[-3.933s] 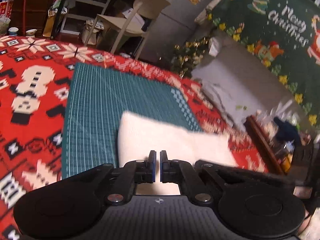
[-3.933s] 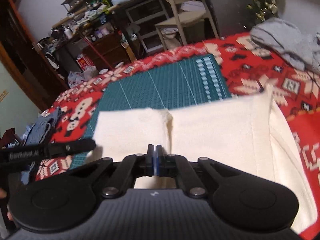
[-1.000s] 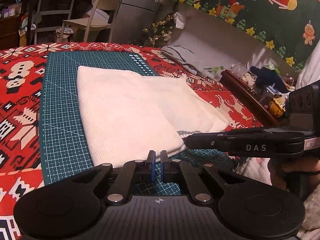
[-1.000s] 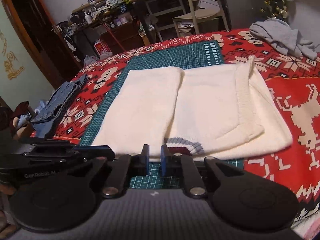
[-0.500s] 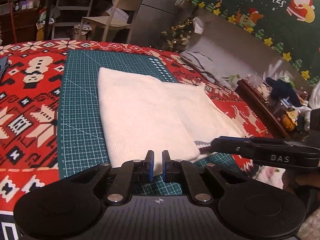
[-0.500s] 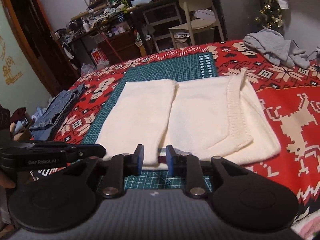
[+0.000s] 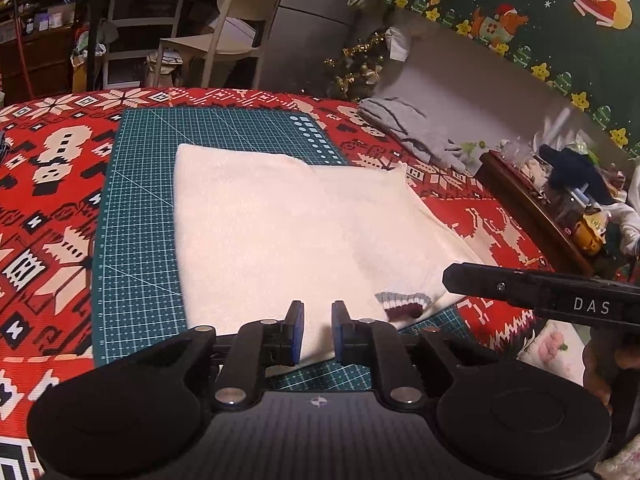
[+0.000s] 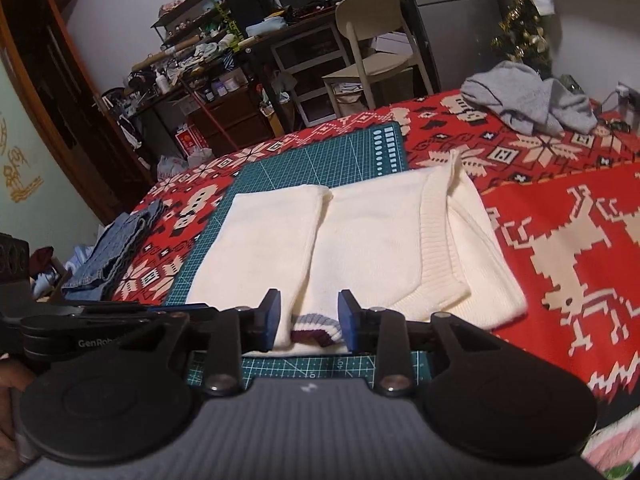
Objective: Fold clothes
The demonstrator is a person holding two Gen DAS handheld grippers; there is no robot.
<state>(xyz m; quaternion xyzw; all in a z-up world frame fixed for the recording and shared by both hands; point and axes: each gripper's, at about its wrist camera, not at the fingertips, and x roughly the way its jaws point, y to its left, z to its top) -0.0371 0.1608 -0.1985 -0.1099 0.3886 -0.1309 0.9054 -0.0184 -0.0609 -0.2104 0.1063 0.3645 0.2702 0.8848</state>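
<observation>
Cream knit, the folded sweater [image 8: 360,248] lies flat on the green cutting mat [image 7: 136,208], and its right part reaches over the mat edge onto the red patterned blanket [image 8: 560,208]. The ribbed hem band is folded across the top layer. A striped cuff [image 8: 318,326] in grey and dark red shows at the near edge. The right gripper [image 8: 308,320] has just been opening; its jaws stand apart on both sides of this cuff, and the pads do not press it. The left gripper [image 7: 316,330] has also just been opening, with a small gap over the near edge of the sweater, and it grips nothing. A grey garment [image 8: 528,100] lies far behind on the blanket.
</observation>
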